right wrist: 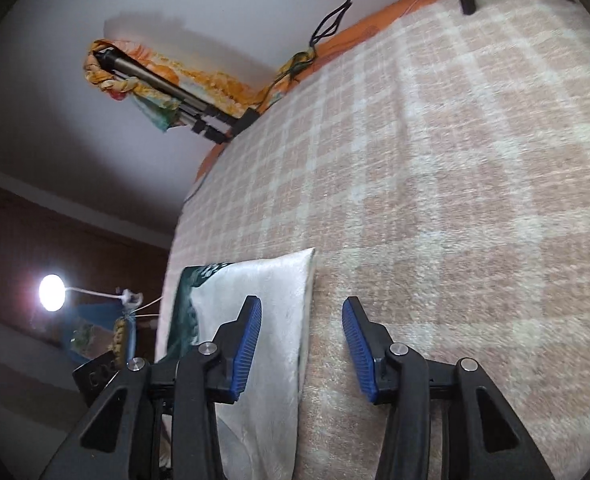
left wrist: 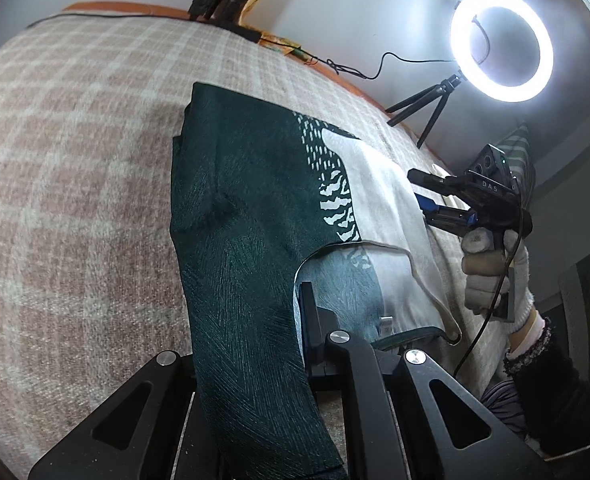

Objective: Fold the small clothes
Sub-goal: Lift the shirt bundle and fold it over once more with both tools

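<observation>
A small dark green and white garment [left wrist: 255, 216] lies on the checked blanket [left wrist: 75, 160]. My left gripper [left wrist: 299, 320] is shut on the garment's near edge, and green cloth drapes over its left finger and hides it. My right gripper [left wrist: 423, 196] is open beside the garment's white right edge, held by a gloved hand [left wrist: 495, 272]. In the right wrist view my right gripper [right wrist: 302, 344] is open, its left blue pad [right wrist: 247, 352] over the white part of the garment [right wrist: 263, 300], its right pad [right wrist: 359, 352] over the blanket [right wrist: 455, 200].
A lit ring light [left wrist: 502, 44] on a small tripod stands at the bed's far edge, with a black cable [left wrist: 359, 68] along it. A folded tripod [right wrist: 183, 96] and patterned cloth lie against the wall. A lamp [right wrist: 51, 292] glows beyond the bed's left side.
</observation>
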`<act>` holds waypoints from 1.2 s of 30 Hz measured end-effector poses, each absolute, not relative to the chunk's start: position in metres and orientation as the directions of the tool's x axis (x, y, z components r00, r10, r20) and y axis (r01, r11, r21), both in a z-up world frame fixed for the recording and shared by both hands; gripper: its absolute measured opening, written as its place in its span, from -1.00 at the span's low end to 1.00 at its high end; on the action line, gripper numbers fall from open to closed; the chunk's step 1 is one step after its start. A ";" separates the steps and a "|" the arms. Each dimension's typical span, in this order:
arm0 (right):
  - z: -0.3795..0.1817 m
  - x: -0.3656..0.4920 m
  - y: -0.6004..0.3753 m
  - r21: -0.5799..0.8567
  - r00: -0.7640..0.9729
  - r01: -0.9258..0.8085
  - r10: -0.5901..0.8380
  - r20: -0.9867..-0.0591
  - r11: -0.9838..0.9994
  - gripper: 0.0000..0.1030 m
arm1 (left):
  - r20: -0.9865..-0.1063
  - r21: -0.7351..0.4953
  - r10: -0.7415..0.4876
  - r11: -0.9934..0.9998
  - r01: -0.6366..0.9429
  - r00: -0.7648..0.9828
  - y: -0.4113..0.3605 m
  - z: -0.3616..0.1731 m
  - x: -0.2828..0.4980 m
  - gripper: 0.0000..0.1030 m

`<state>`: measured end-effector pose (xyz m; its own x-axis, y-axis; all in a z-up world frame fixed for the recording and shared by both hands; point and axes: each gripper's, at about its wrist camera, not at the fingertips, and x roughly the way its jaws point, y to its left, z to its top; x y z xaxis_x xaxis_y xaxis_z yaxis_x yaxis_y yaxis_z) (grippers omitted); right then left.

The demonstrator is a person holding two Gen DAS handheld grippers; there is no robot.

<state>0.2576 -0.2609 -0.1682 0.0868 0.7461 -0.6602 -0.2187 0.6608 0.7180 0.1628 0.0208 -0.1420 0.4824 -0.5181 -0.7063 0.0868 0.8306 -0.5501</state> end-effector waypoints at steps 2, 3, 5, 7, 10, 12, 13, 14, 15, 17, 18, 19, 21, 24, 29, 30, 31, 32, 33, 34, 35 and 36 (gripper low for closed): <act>-0.171 0.258 -0.258 0.742 0.081 -0.216 0.769 -0.634 0.634 -0.21 | -0.707 -0.551 -0.518 0.830 0.085 0.481 0.020 -0.144 0.165 -0.87; -0.173 0.259 -0.253 0.747 0.081 -0.226 0.777 -0.625 0.625 -0.21 | -0.707 -0.552 -0.518 0.830 0.083 0.481 0.020 -0.144 0.166 -0.87; -0.171 0.258 -0.242 0.744 0.069 -0.254 0.779 -0.624 0.618 -0.25 | -0.706 -0.554 -0.520 0.829 0.084 0.482 0.019 -0.144 0.167 -0.87; -0.169 0.257 -0.227 0.732 0.067 -0.290 0.776 -0.627 0.616 -0.28 | -0.705 -0.551 -0.518 0.830 0.085 0.484 0.018 -0.143 0.167 -0.87; -0.170 0.257 -0.211 0.719 0.071 -0.293 0.764 -0.641 0.630 -0.60 | -0.706 -0.547 -0.514 0.833 0.087 0.488 0.017 -0.142 0.169 -0.87; -0.171 0.254 -0.202 0.695 0.072 -0.295 0.741 -0.668 0.656 -0.91 | -0.703 -0.543 -0.511 0.835 0.090 0.496 0.017 -0.140 0.169 -0.87; -0.169 0.252 -0.199 0.678 0.081 -0.304 0.727 -0.681 0.669 -0.96 | -0.699 -0.540 -0.508 0.836 0.095 0.503 0.017 -0.137 0.168 -0.87; -0.164 0.249 -0.197 0.657 0.097 -0.317 0.712 -0.695 0.684 -0.97 | -0.697 -0.535 -0.506 0.839 0.102 0.509 0.017 -0.134 0.166 -0.87; -0.156 0.246 -0.193 0.632 0.118 -0.338 0.697 -0.707 0.698 -0.97 | -0.695 -0.528 -0.502 0.842 0.109 0.514 0.017 -0.131 0.164 -0.87; -0.140 0.240 -0.192 0.602 0.157 -0.370 0.686 -0.710 0.708 -0.98 | -0.692 -0.513 -0.494 0.850 0.123 0.527 0.017 -0.126 0.159 -0.88; -0.131 0.237 -0.189 0.575 0.183 -0.394 0.674 -0.716 0.717 -0.98 | -0.690 -0.504 -0.489 0.854 0.130 0.533 0.016 -0.123 0.157 -0.88; -0.120 0.232 -0.186 0.538 0.211 -0.421 0.656 -0.725 0.730 -0.99 | -0.690 -0.499 -0.486 0.856 0.135 0.536 0.016 -0.122 0.156 -0.88; -0.104 0.223 -0.179 0.467 0.258 -0.465 0.620 -0.741 0.752 -0.99 | -0.692 -0.482 -0.478 0.864 0.147 0.541 0.012 -0.119 0.153 -0.89; -0.089 0.214 -0.174 0.422 0.292 -0.490 0.599 -0.745 0.763 -0.99 | -0.685 -0.472 -0.477 0.866 0.163 0.551 0.008 -0.114 0.149 -0.89; -0.071 0.206 -0.177 0.397 0.322 -0.504 0.593 -0.738 0.767 -0.99 | -0.670 -0.441 -0.471 0.874 0.204 0.573 -0.003 -0.100 0.145 -0.89; -0.069 0.205 -0.180 0.398 0.326 -0.502 0.595 -0.735 0.767 -0.99 | -0.668 -0.437 -0.472 0.875 0.210 0.575 -0.005 -0.099 0.146 -0.89; -0.065 0.204 -0.183 0.398 0.333 -0.501 0.596 -0.731 0.769 -0.99 | -0.664 -0.432 -0.473 0.875 0.219 0.579 -0.009 -0.096 0.145 -0.89; -0.062 0.203 -0.186 0.398 0.339 -0.500 0.597 -0.728 0.769 -0.99 | -0.662 -0.426 -0.473 0.876 0.227 0.582 -0.012 -0.094 0.145 -0.89; -0.059 0.202 -0.190 0.396 0.345 -0.500 0.597 -0.724 0.770 -0.99 | -0.660 -0.420 -0.472 0.877 0.234 0.585 -0.015 -0.092 0.145 -0.89; -0.055 0.199 -0.193 0.394 0.352 -0.501 0.597 -0.721 0.771 -0.99 | -0.657 -0.412 -0.472 0.878 0.244 0.588 -0.019 -0.089 0.144 -0.89; -0.053 0.199 -0.196 0.392 0.358 -0.501 0.597 -0.718 0.771 -0.99 | -0.654 -0.408 -0.474 0.877 0.252 0.589 -0.021 -0.087 0.142 -0.89; -0.049 0.197 -0.199 0.390 0.364 -0.502 0.598 -0.714 0.772 -0.99 | -0.652 -0.404 -0.475 0.877 0.260 0.591 -0.025 -0.085 0.141 -0.89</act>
<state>0.1968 -0.1989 -0.0492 0.3637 0.5979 -0.7143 -0.5019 0.7718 0.3904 0.1414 -0.0247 -0.0850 0.5906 -0.4750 -0.6523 0.2596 0.8772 -0.4038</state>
